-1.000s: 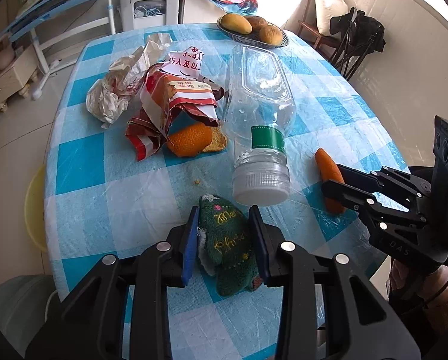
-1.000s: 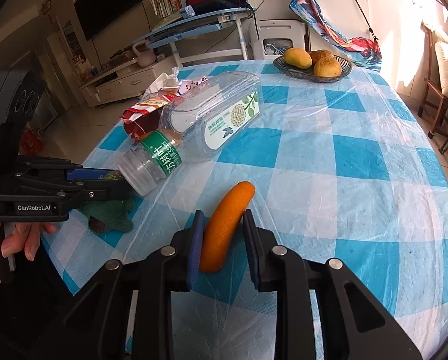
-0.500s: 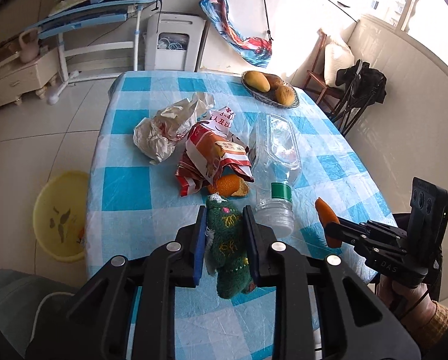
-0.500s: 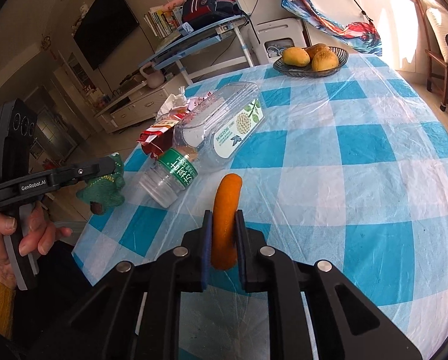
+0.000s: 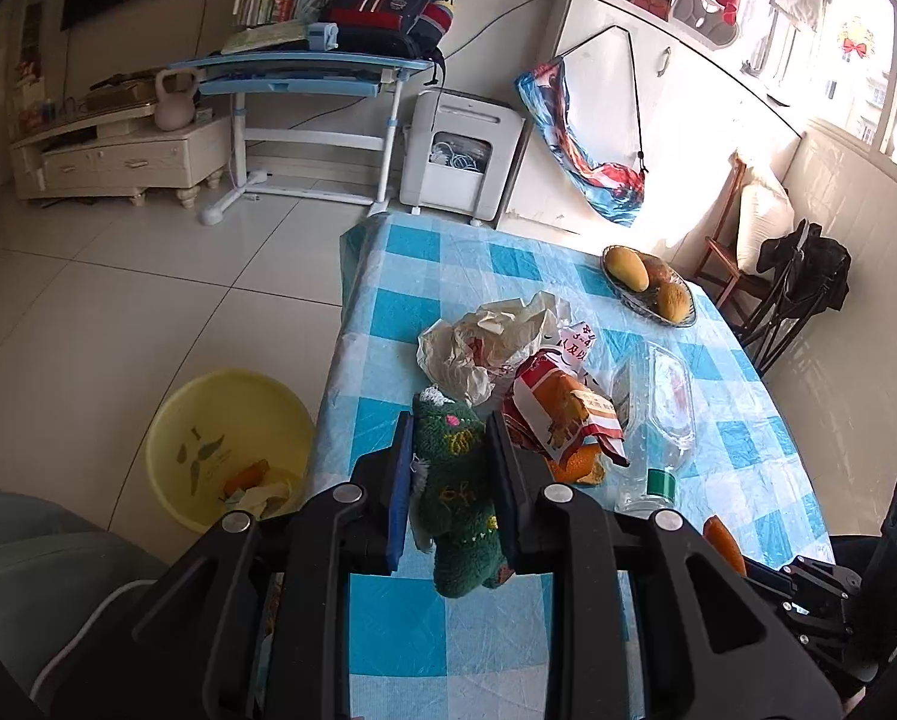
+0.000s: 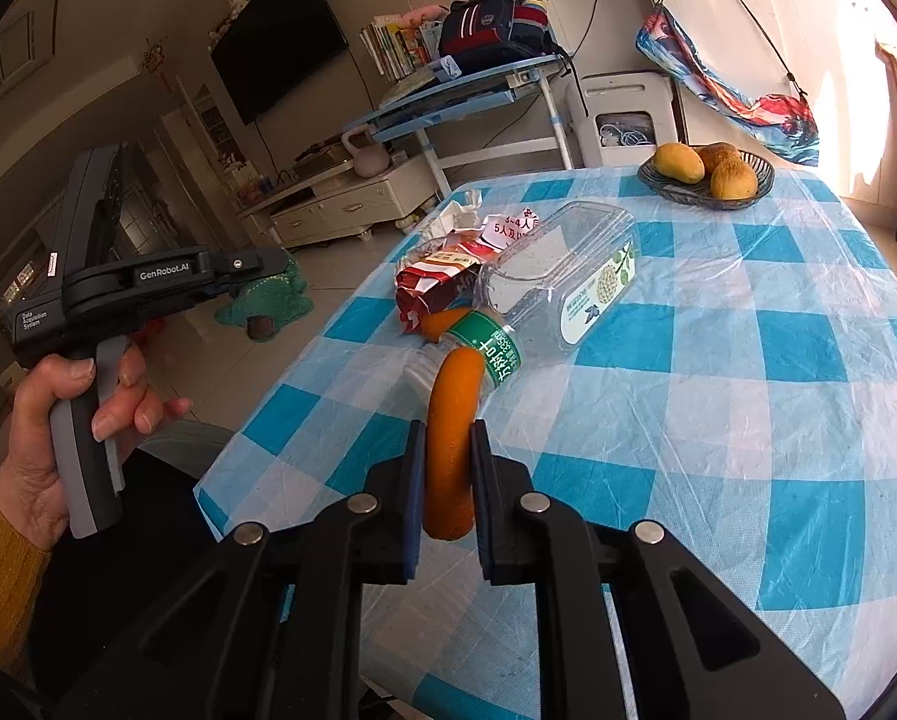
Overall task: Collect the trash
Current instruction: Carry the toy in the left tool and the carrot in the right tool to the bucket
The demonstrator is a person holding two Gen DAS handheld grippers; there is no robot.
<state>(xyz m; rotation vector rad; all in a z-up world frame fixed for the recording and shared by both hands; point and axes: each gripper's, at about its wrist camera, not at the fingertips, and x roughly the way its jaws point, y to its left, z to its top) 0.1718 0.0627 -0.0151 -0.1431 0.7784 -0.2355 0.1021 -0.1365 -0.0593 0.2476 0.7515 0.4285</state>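
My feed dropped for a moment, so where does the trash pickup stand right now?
Done: some scraps already lie in the yellow basin on the floor.
In hand: the left gripper is shut on the green knitted mitten, and the right gripper on the orange peel.
Left on the table: the plastic bottle, red wrapper, crumpled paper and another orange piece.

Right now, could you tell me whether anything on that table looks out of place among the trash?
Yes. The left gripper is shut on a green knitted mitten, clothing rather than rubbish. The clear plastic bottle lies tipped on its side beside torn wrappers, while the fruit bowl looks undisturbed.
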